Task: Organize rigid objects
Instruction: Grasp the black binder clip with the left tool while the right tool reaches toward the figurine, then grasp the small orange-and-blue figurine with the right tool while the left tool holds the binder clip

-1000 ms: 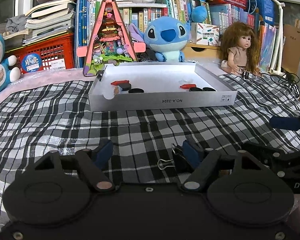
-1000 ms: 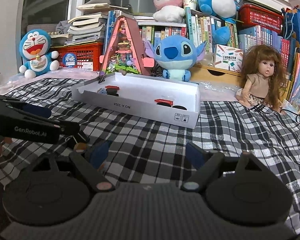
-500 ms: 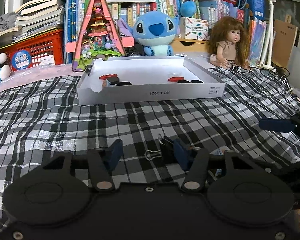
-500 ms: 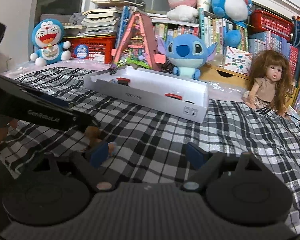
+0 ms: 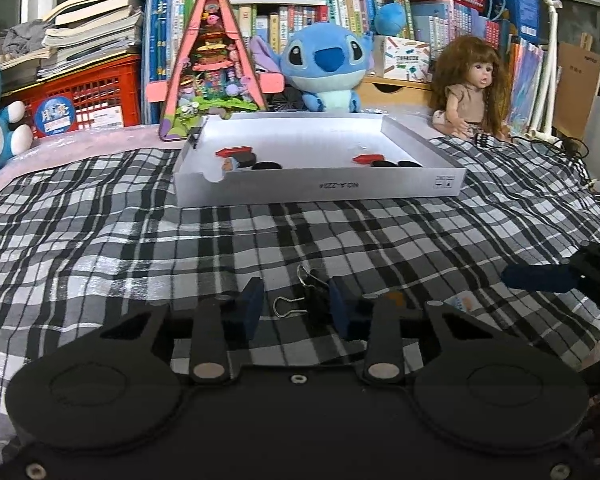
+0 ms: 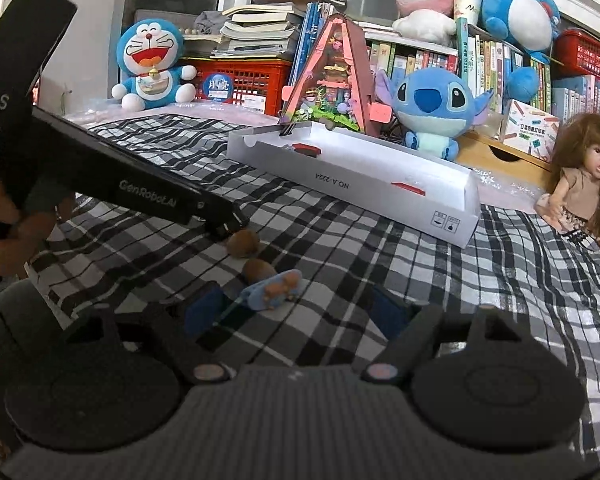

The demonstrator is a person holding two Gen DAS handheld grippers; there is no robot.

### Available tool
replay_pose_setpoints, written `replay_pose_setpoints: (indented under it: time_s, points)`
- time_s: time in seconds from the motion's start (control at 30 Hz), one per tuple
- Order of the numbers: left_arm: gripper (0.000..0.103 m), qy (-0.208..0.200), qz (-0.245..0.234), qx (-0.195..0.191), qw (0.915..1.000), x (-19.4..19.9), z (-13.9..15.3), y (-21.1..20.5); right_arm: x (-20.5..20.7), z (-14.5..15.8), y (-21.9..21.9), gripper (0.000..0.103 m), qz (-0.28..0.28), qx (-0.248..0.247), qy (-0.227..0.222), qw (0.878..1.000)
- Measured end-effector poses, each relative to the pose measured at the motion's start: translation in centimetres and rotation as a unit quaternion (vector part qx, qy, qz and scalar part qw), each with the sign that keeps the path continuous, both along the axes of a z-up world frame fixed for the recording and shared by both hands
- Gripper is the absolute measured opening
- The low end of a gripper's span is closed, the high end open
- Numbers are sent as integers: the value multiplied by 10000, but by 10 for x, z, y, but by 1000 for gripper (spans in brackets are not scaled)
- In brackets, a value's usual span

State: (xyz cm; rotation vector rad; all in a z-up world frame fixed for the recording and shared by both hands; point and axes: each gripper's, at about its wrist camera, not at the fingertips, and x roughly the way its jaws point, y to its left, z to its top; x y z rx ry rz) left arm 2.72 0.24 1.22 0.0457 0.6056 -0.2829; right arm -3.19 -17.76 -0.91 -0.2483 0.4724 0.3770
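Observation:
A black binder clip (image 5: 306, 298) lies on the checked cloth between the blue pads of my left gripper (image 5: 296, 308), nearer the right pad. The jaws stand narrowly apart and do not press it. My right gripper (image 6: 296, 312) is open over the cloth. Just ahead of it, nearer the left finger, lies a small blue clip with brown figures (image 6: 274, 290). Two brown round pieces (image 6: 242, 242) lie beyond it. The white box (image 5: 320, 190) sits farther back, holding red and black small items (image 5: 236, 154). The left gripper's body (image 6: 112, 178) shows in the right wrist view.
A Stitch plush (image 5: 326, 66), a pink triangular toy house (image 5: 212, 68), a doll (image 5: 472, 88), a Doraemon plush (image 6: 152, 64), a red crate (image 5: 88, 98) and bookshelves line the back. Cables (image 5: 568, 152) lie at the far right.
My left gripper's jaws have narrowed around the binder clip. My right gripper has moved forward and left, bringing the small blue clip and brown pieces into view.

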Motion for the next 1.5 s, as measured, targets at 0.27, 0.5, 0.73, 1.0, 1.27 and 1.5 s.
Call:
replay_pose_setpoints:
  time_s: [0.27,0.5,0.73,1.0,1.27,1.5]
  points:
    - [36,-3,175,60,9998,1,1,10,2,0,-9,85,-190,-39,-17,9998]
    - [37,-10,329,97,9994,-1,1,18,6,1,-16,85,-501,-96,-62,9987]
    - [41,-36,456,171,9988,-3,2,25,15,1,-24,86,-924,-114,-31,9957]
    - [52,4,630,228,9978,-4,0,36,26,0,-39,85,-1459,22,115,9892]
    - [55,16,863,256,9959,-1,1,44,12,9,-30,85,-993,151,-50,9949]
    - [65,16,904,305,9954,-4,2,50,15,5,-10,85,-697,-2,9,9976]
